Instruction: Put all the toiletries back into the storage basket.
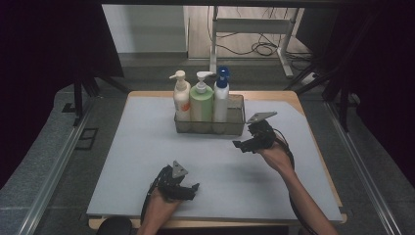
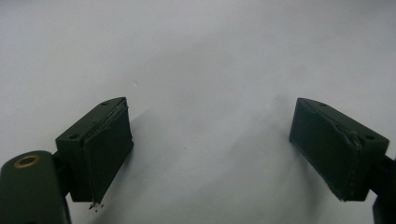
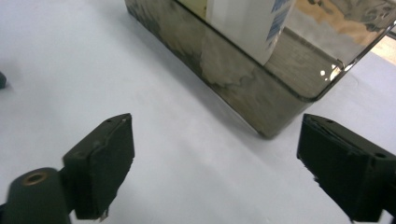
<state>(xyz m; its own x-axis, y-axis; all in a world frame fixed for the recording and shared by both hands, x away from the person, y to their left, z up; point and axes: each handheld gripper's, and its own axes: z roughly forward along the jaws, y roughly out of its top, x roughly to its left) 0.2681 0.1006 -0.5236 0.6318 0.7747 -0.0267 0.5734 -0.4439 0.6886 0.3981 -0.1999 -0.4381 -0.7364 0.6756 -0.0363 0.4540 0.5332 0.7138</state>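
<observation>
A clear plastic bin (image 1: 237,122) stands at the back middle of the grey mat (image 1: 137,161). It holds three pump bottles: a cream one (image 1: 181,98), a green one (image 1: 201,100) and a white one with a blue top (image 1: 221,95). My right gripper (image 1: 243,145) hovers open just in front of the bin's right end. In the right gripper view its jaws stand wide apart before the bin's corner (image 3: 275,112), with the white bottle (image 3: 247,23) inside. My left gripper (image 1: 192,188) rests open near the mat's front edge, over bare mat (image 2: 201,70).
The wooden table edge (image 1: 313,142) shows around the mat. Metal rails (image 1: 58,161) run along both sides of the table. A white desk frame (image 1: 254,29) and cables lie on the floor behind.
</observation>
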